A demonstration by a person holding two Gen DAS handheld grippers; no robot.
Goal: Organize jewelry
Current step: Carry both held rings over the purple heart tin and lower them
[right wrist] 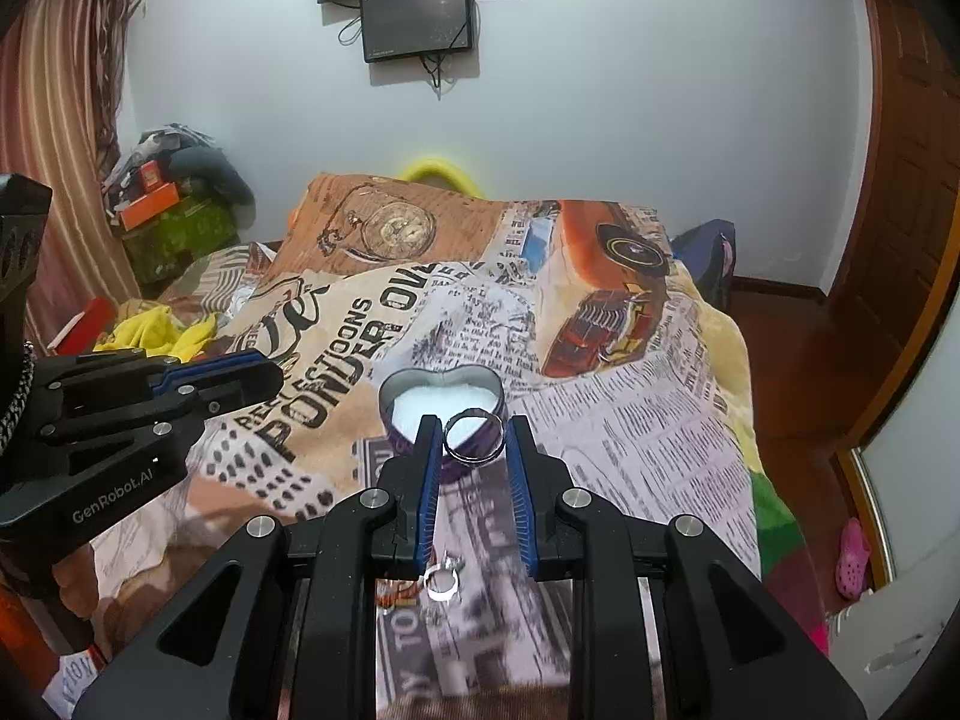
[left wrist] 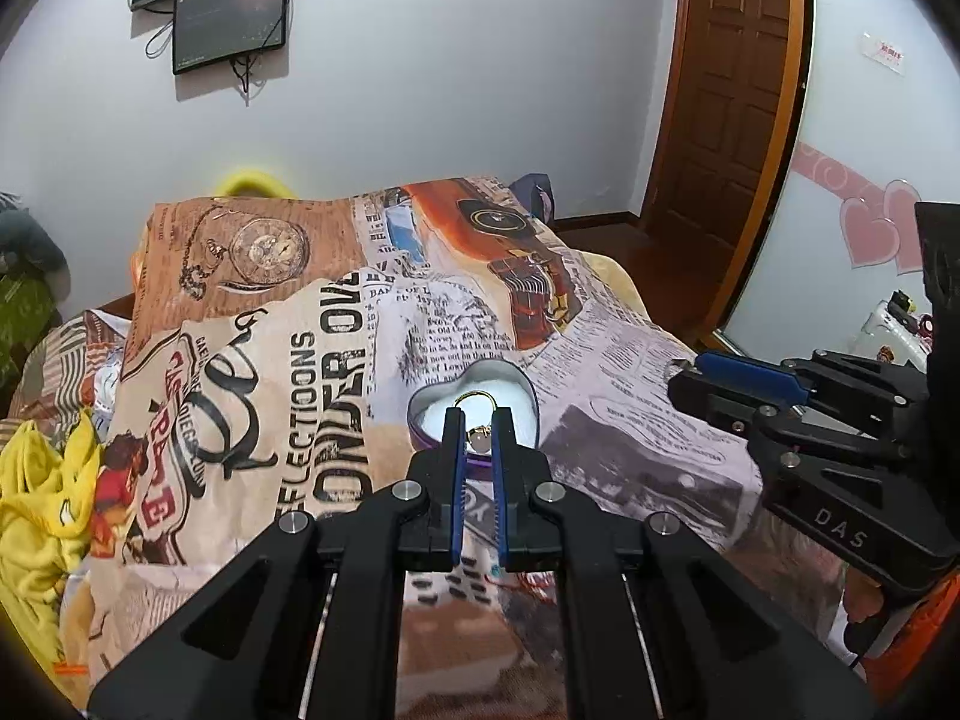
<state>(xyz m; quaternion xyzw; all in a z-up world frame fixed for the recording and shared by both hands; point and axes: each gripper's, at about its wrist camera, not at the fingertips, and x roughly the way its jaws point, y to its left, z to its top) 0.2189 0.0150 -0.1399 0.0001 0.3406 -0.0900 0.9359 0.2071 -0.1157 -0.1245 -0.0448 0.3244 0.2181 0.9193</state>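
Both grippers pinch rings over heart tin: L gripper [left wrist: 478,420] gold ring [left wrist: 475,399], R gripper [right wrist: 474,429] silver ring [right wrist: 474,437], heart tin [right wrist: 399,387]

Both wrist cameras look forward along their own fingers, slightly down over the bed [left wrist: 630,360] toward the far wall with screens [right wrist: 420,18], near to the heart-shaped tin [right wrist: 444,396], which both views share.

Newspaper-print blanket [right wrist: 630,420], yellow cloth [left wrist: 42,510], wall monitor [right wrist: 417,18], wooden door [left wrist: 726,78].
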